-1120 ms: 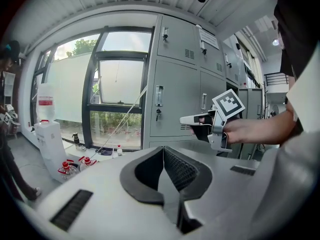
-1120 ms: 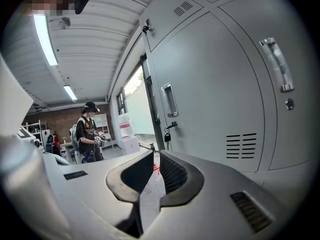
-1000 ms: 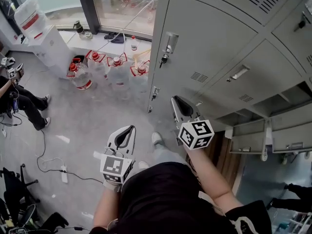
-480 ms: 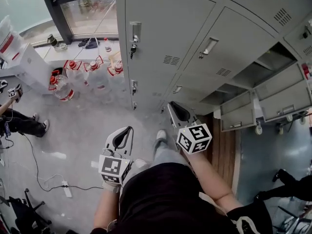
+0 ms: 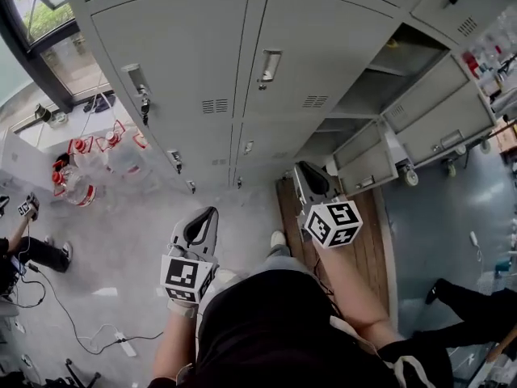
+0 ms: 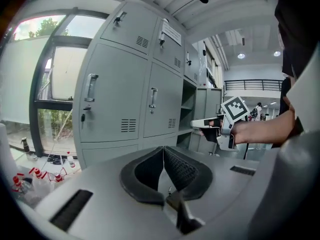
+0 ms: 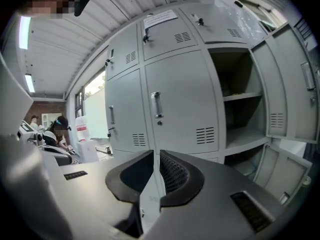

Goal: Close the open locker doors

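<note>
Your left gripper [image 5: 203, 219] and your right gripper [image 5: 312, 175] are both empty, each with its jaws drawn together, and both point at the grey locker bank [image 5: 194, 63]. The open locker doors are on your right. The upper open door [image 5: 440, 121] is swung out from a shelved compartment [image 7: 241, 109], and the lower open door [image 5: 365, 166] stands out just beside your right gripper, which does not touch it. Red-capped water bottles [image 5: 79, 170] stand on the floor by the window, well to your left.
</note>
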